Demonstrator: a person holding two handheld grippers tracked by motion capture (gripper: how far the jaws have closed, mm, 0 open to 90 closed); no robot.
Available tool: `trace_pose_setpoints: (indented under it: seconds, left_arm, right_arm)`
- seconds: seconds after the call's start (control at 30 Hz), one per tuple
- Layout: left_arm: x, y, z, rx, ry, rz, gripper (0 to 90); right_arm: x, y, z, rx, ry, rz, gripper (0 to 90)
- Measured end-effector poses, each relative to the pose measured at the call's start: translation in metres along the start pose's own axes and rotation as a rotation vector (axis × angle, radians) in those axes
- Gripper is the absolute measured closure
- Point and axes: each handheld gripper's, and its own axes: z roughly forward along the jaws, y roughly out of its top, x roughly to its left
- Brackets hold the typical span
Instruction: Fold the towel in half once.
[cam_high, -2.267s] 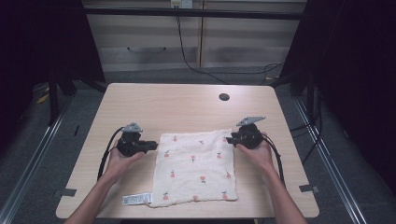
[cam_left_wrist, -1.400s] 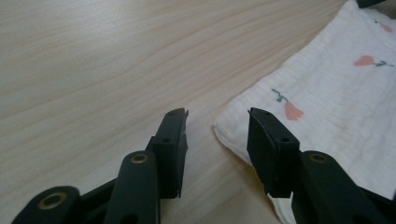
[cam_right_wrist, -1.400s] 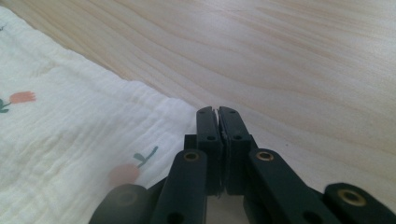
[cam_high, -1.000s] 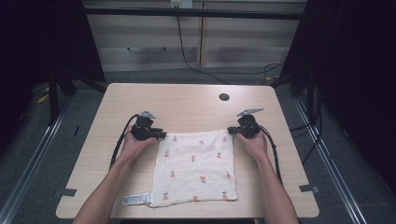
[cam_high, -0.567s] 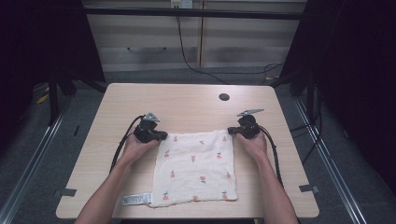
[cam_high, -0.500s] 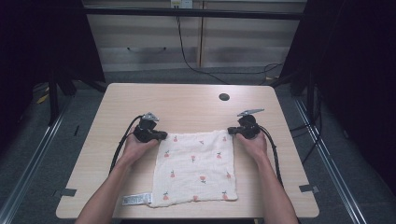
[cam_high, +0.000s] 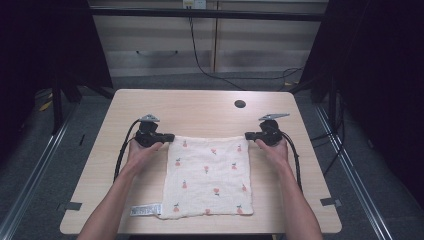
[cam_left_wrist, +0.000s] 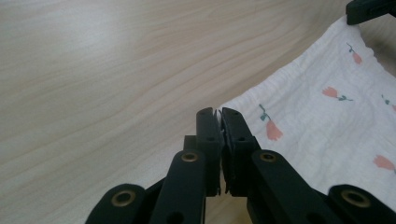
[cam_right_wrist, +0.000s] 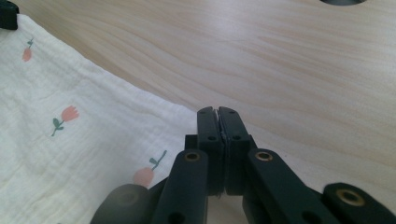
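High view: a white cloth printed with small red flowers lies flat in the lower middle of the frame on a light wooden table. The left gripper sits at the cloth's upper left corner and the right gripper at its upper right corner, each held by a hand whose forearm rises from the bottom edge. The cloth's far edge runs straight between the two tips. A white label sticks out at the cloth's lower left corner, and a dark round hole marks the table above the right gripper.

Left gripper view: the left gripper stands at centre with its jaws pressed together, a thin sliver of the cloth's corner pinched between them. The cloth spreads to the right, and the other gripper's tip shows at the upper right corner.

Right gripper view: the right gripper is likewise clamped on the cloth's corner, with the fabric filling the left and lower left and bare table to the right.
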Motion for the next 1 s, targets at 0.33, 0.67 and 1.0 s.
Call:
trace_pose_setpoints:
  seconds: [0.33, 0.67, 1.0]
  left_arm:
    - [-0.002, 0.012, -0.019, -0.085, 0.005, 0.002, 86.9]
    - [-0.005, 0.029, -0.034, -0.127, 0.006, 0.022, 86.9]
    - [-0.004, 0.048, -0.035, -0.157, 0.016, 0.030, 86.8]
  right_arm:
    - [0.006, 0.017, -0.019, -0.060, 0.012, -0.022, 89.3]
    - [0.012, 0.037, -0.032, -0.110, 0.014, -0.046, 89.4]
    - [0.003, 0.056, -0.041, -0.121, -0.007, -0.042, 89.5]
